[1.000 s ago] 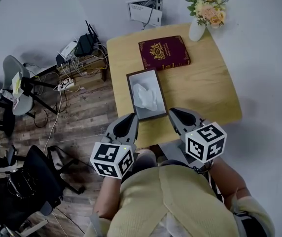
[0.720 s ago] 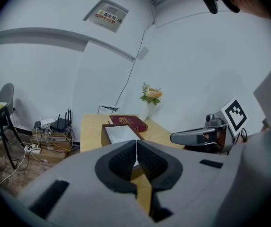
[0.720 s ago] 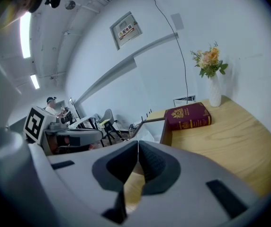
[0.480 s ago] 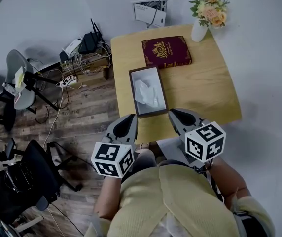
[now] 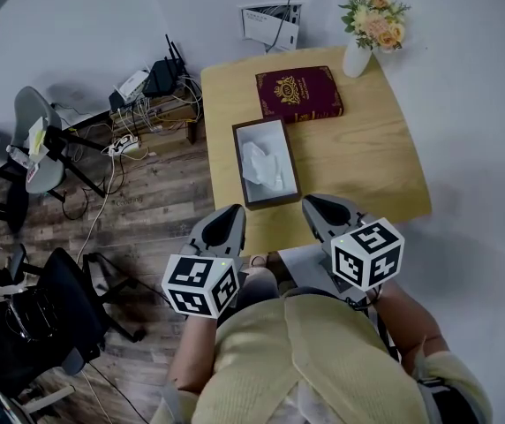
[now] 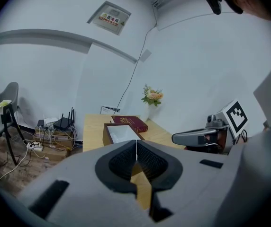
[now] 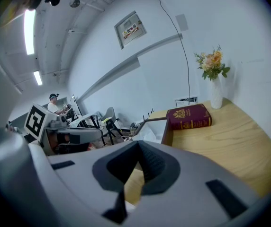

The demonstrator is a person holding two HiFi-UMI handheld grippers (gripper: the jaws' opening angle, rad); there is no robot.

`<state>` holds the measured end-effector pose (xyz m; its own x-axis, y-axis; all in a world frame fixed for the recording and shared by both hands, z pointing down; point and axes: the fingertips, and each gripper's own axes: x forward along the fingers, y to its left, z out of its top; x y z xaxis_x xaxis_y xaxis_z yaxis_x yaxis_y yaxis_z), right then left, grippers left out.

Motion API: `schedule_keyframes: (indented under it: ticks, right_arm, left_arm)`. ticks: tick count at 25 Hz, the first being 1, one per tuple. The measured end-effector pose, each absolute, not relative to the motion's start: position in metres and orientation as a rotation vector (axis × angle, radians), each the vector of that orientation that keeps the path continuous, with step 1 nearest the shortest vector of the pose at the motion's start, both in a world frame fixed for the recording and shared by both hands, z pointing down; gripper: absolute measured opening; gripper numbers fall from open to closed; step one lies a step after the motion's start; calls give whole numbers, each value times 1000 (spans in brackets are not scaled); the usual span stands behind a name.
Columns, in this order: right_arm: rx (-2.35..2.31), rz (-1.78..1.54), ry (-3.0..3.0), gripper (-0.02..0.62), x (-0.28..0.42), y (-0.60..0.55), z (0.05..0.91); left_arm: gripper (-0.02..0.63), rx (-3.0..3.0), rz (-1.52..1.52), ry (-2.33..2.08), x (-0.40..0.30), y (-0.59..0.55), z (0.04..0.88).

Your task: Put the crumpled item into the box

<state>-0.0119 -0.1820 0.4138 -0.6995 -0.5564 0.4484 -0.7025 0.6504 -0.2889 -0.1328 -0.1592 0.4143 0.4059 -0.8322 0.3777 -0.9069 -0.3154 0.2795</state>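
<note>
White walls stand around a small wooden table point(image 5: 367, 157) on a wood floor, with a grey chair point(image 5: 25, 126) and routers point(image 5: 157, 76) among cables to its left.

From the head view, the open box point(image 5: 237, 162) lies along the left edge of the tabletop, and its short end reaches near to the near edge. The crumpled item point(image 5: 261, 166), white, is inside the box. A dark red book point(image 5: 298, 94) lies at the far edge, just beyond the box. A white vase point(image 5: 355, 57) with flowers point(image 5: 374, 13) stands at the far right corner.

The left gripper point(image 5: 224, 219) and the right gripper point(image 5: 323, 210) are held at the near edge of the tabletop, one on each side of the near end of the box. Neither touches it.

The head view does not show how the jaws stand, but each gripper view does. In the left gripper view the two dark pads meet along one thin line with nothing between them. In the right gripper view the jaws are also pressed together and hold nothing.

The left gripper view shows only a pale inside of the box, and I cannot make out the item there. The right gripper view shows its white folds above the box wall. Only this view shows a person point(image 7: 55, 103) far behind at a desk, and ceiling lamps point(image 7: 30, 25).
</note>
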Motion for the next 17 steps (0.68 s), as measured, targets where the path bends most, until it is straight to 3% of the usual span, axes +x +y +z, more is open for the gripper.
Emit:
schedule_keyframes:
  ticks: [17]
  right_arm:
    - [1014,635,-2550,29,-15,-183,411]
  left_arm:
    - [25,2236,222,-1492,-138,-156,410]
